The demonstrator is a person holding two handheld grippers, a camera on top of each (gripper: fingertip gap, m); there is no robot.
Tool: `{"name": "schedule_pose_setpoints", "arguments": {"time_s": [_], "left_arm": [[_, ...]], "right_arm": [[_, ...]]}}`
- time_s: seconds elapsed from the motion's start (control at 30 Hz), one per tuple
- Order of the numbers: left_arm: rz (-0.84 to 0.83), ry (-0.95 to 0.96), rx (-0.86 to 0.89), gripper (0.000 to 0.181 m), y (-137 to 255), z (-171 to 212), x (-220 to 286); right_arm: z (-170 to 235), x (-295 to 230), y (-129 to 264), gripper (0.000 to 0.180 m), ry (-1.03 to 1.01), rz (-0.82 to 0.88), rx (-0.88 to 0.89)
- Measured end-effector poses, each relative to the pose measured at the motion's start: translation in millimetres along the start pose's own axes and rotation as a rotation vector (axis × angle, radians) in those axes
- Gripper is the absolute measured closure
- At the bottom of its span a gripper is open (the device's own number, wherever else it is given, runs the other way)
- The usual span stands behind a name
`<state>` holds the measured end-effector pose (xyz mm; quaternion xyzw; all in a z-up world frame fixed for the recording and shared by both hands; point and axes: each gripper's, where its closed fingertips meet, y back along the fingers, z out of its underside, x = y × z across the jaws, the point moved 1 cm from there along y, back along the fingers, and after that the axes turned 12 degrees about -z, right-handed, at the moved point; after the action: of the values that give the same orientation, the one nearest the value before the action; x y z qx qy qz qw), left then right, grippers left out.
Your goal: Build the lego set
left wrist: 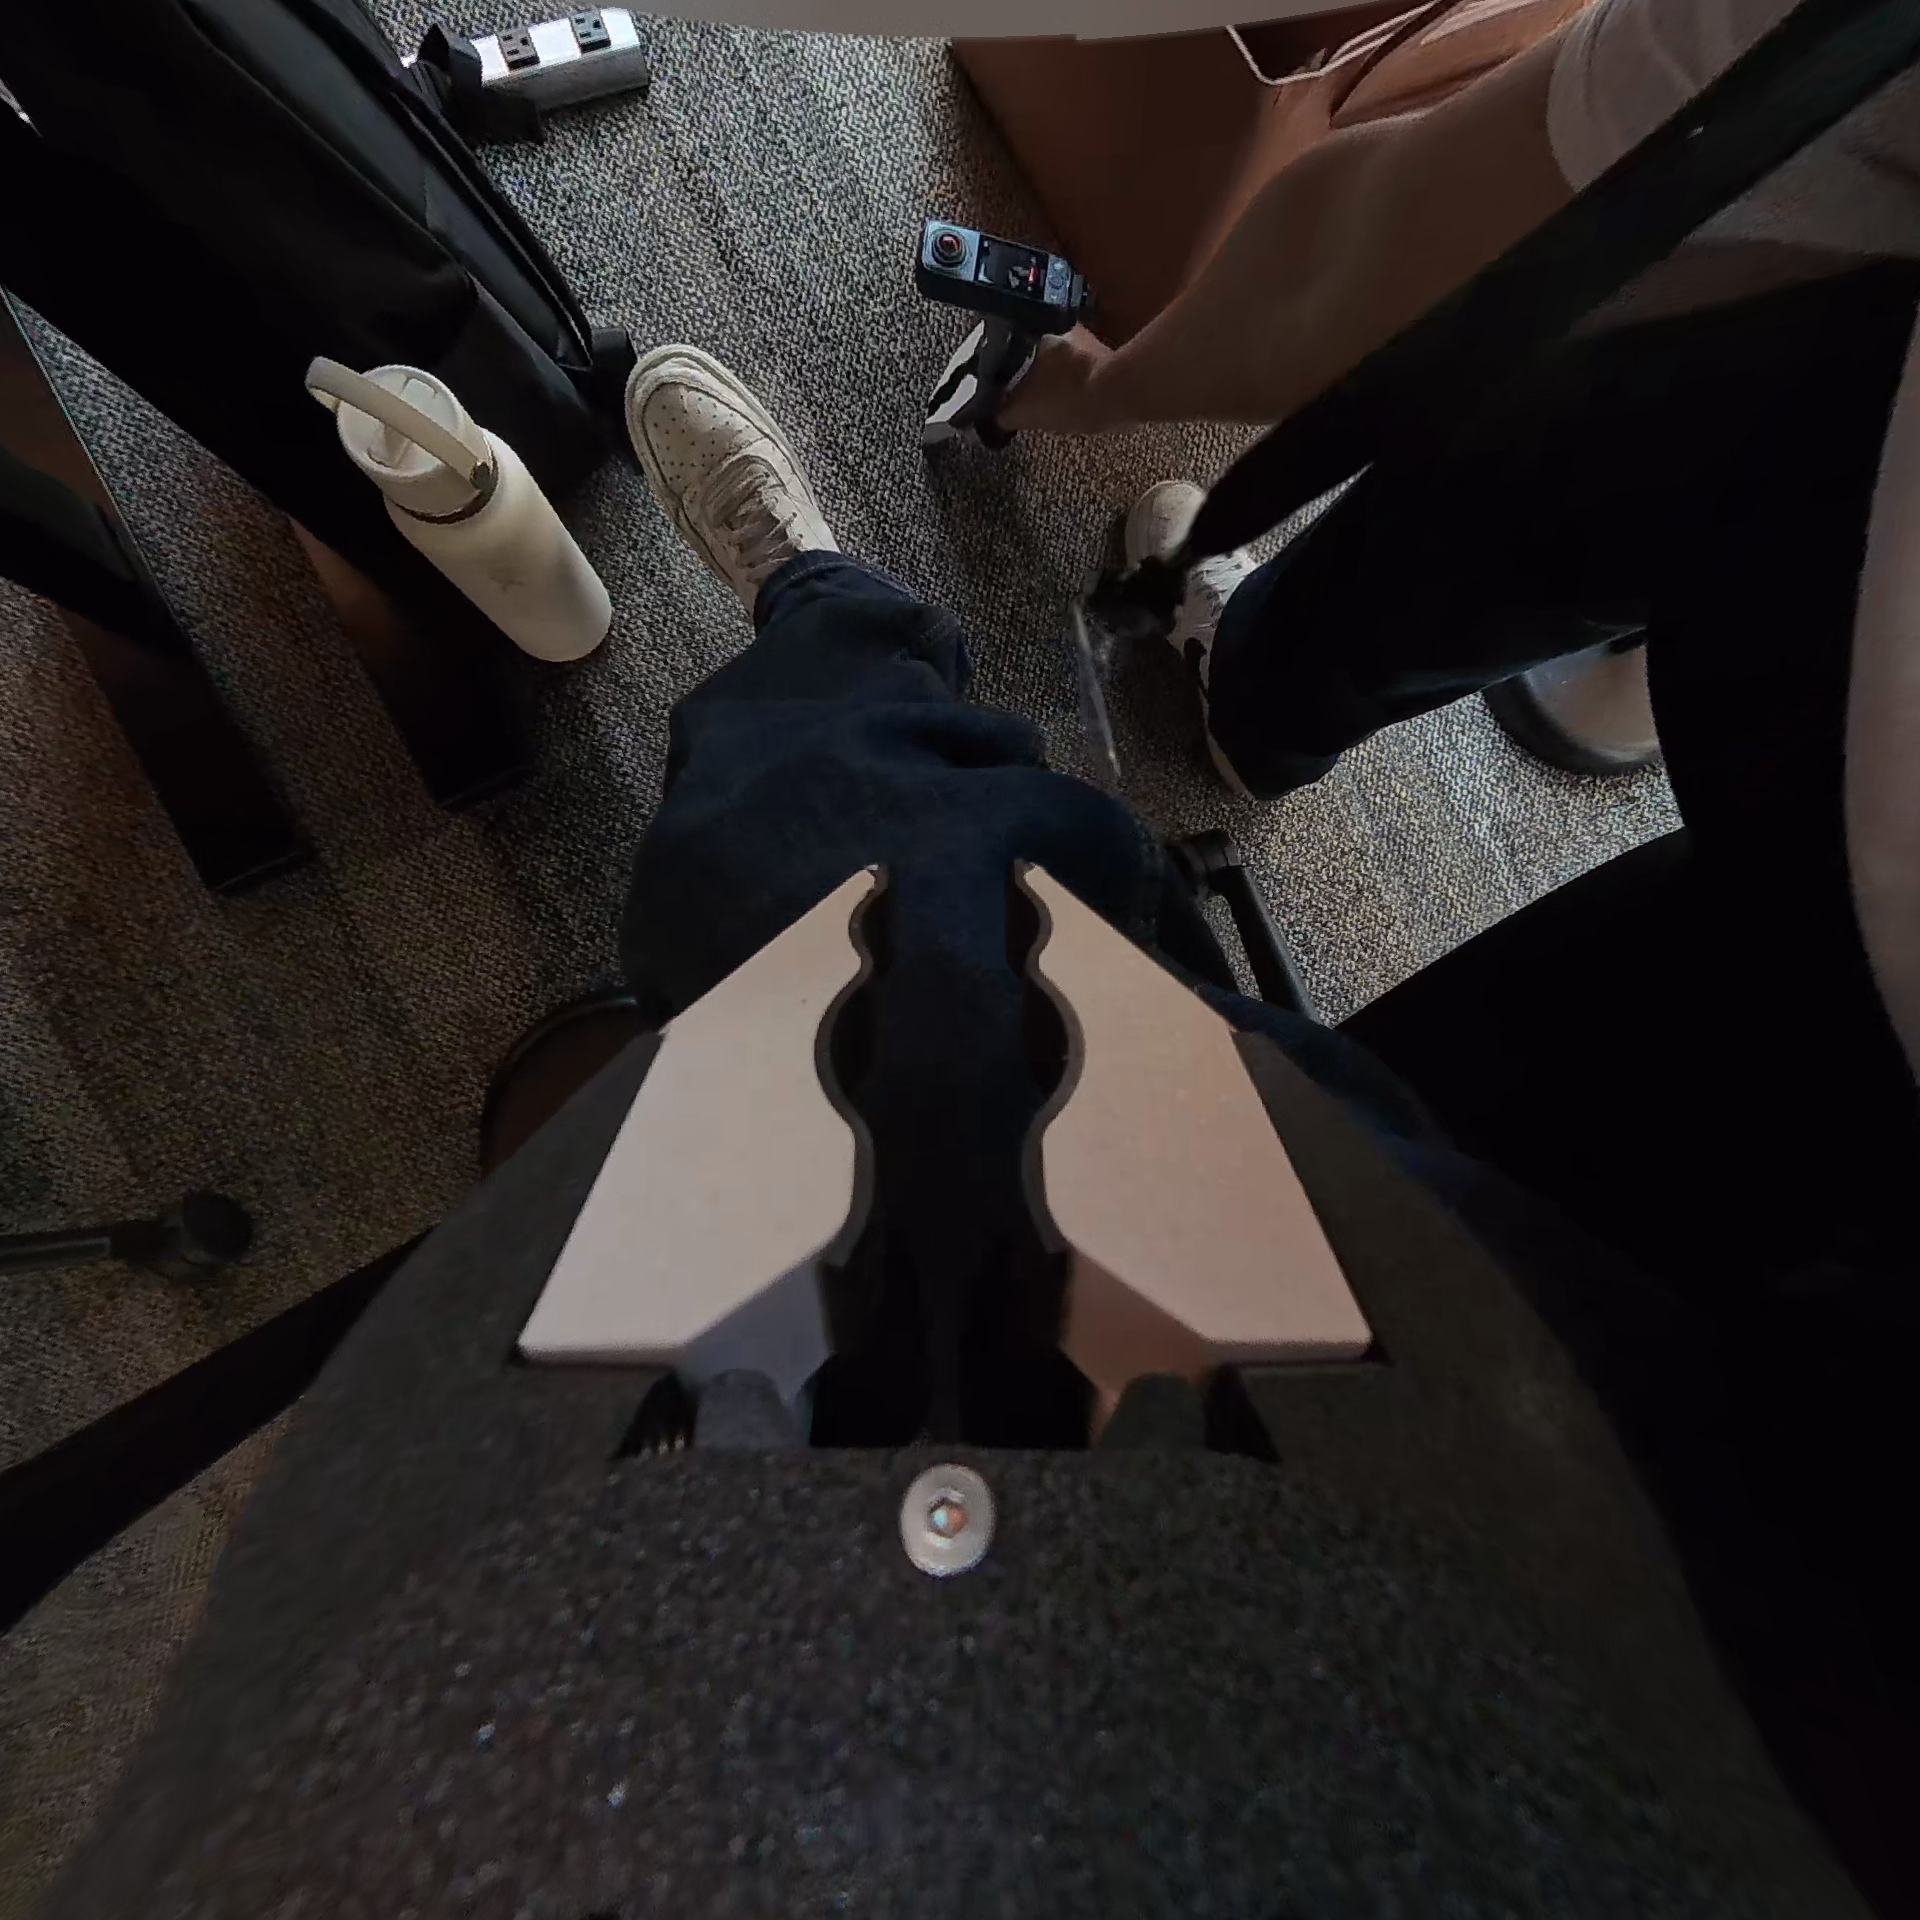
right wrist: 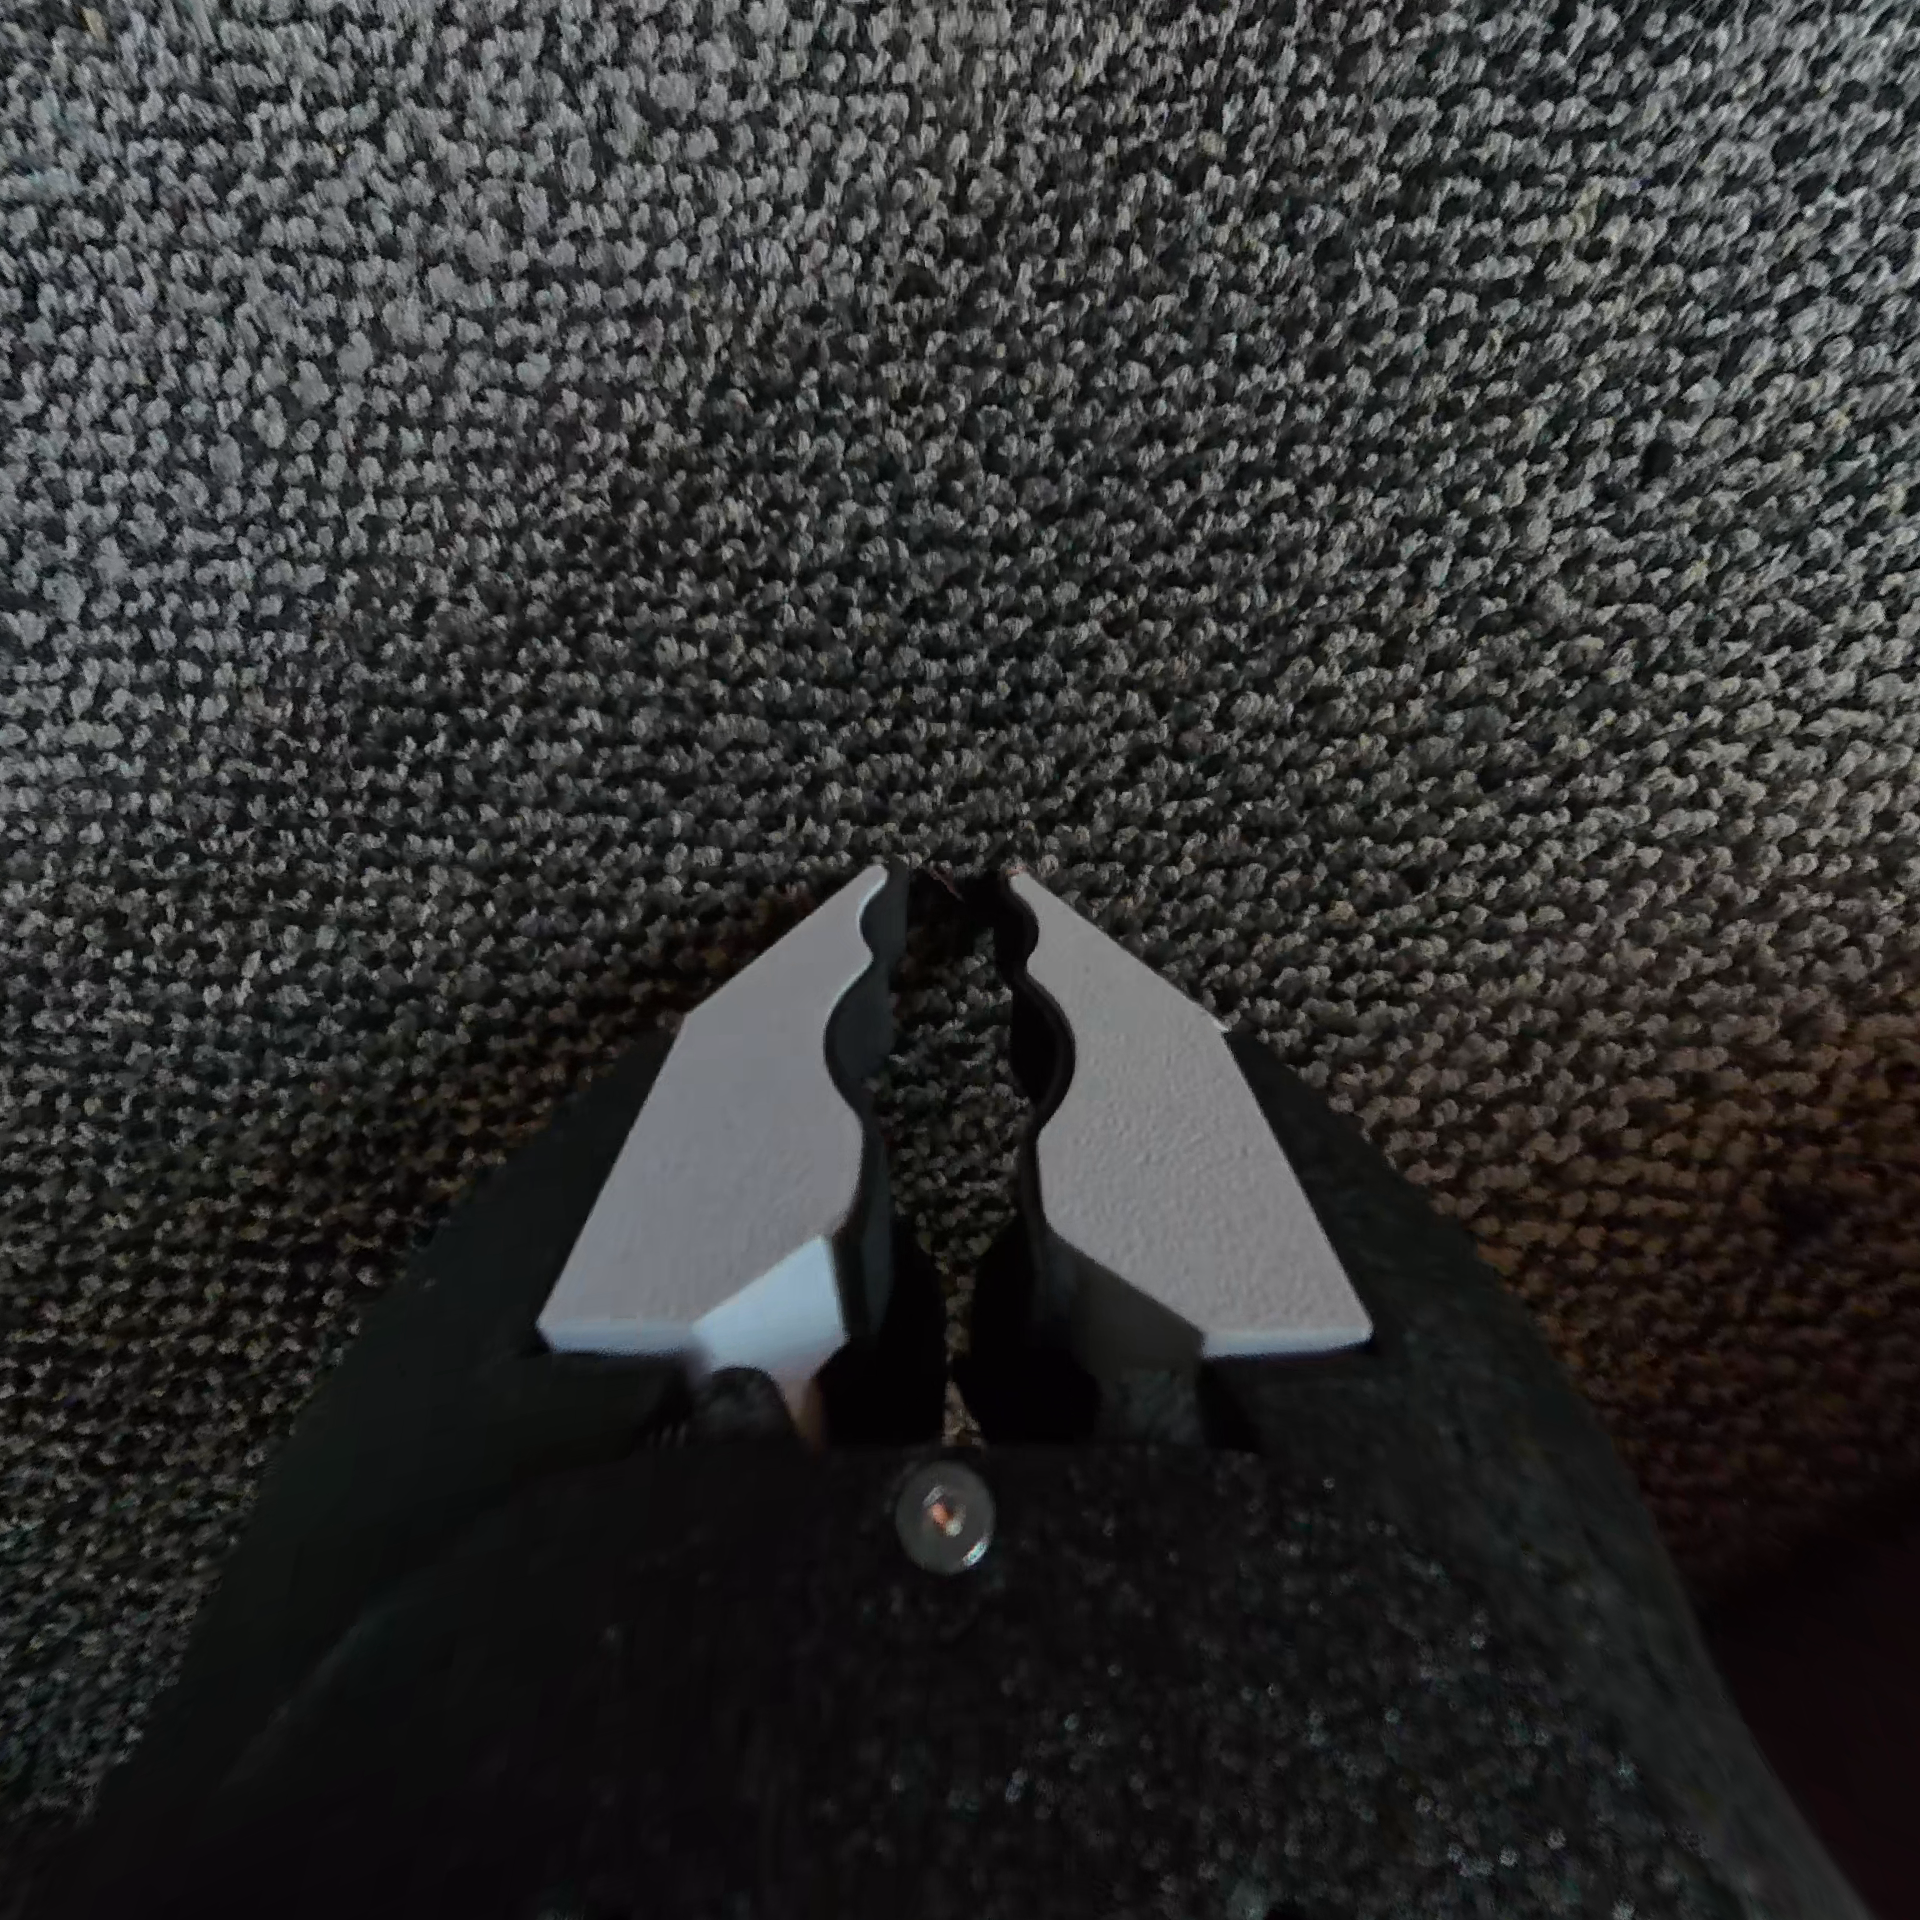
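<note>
**Both grippers pointed at the floor, no lego in sight**

The left gripper (left wrist: 948, 873) has its fingers (left wrist: 727, 1122) parted by a narrow gap with nothing between them; only a dark trouser leg (left wrist: 831, 748) shows through. The right gripper (right wrist: 948, 878) stands the same way, fingers (right wrist: 727, 1143) slightly apart and bare, with carpet (right wrist: 935, 416) visible in the gap.

Outward from the left gripper, a white sneaker (left wrist: 717, 457) sits at upper centre, a cream water bottle (left wrist: 478, 509) stands to its left, and a black bag (left wrist: 312, 208) fills the upper left. A power strip (left wrist: 566, 52) lies at the top edge. At upper right another person's arm (left wrist: 1299, 291) reaches down, holding a small camera (left wrist: 1003, 275).

The right wrist view shows only carpet, seen close.

No lego set or worktop appears in either view, so where the pieces are cannot be told. By my judgement building is not in hand; both grippers hang low, aimed downward. The next move calls for lifting both up to the worktop and finding a brick.
</note>
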<state>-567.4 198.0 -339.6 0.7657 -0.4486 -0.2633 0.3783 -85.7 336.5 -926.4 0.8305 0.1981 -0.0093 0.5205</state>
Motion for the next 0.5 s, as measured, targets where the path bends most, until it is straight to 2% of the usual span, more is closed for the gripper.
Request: {"name": "schedule_pose_setpoints", "arguments": {"time_s": [0.1, 0.23, 0.33, 0.4, 0.5], "left_arm": [[-0.007, -0.012, 0.001, 0.160, 0.5, -0.8, 0.5], [-0.002, -0.018, 0.002, 0.160, 0.4, -2.7, 2.5], [0.003, -0.028, 0.014, 0.160, 2.1, -8.7, 6.2], [0.011, -0.024, 0.025, 0.161, 4.2, -17.3, 10.9], [0.002, 0.016, 0.049, 0.164, 8.6, -37.2, 14.8]], "right_arm": [[2.5, 1.5, 1.2, 0.176, 0.000, 0.010, -0.022], [7.5, -2.8, 6.4, 0.176, -0.008, 0.031, -0.018], [-4.6, -27.2, 22.2, 0.176, -0.013, 0.007, 0.067], [-18.1, -62.9, 41.0, 0.176, -0.093, -0.083, 0.177], [-59.6, -149.6, 96.0, 0.176, -0.456, -0.480, 0.512]]}}
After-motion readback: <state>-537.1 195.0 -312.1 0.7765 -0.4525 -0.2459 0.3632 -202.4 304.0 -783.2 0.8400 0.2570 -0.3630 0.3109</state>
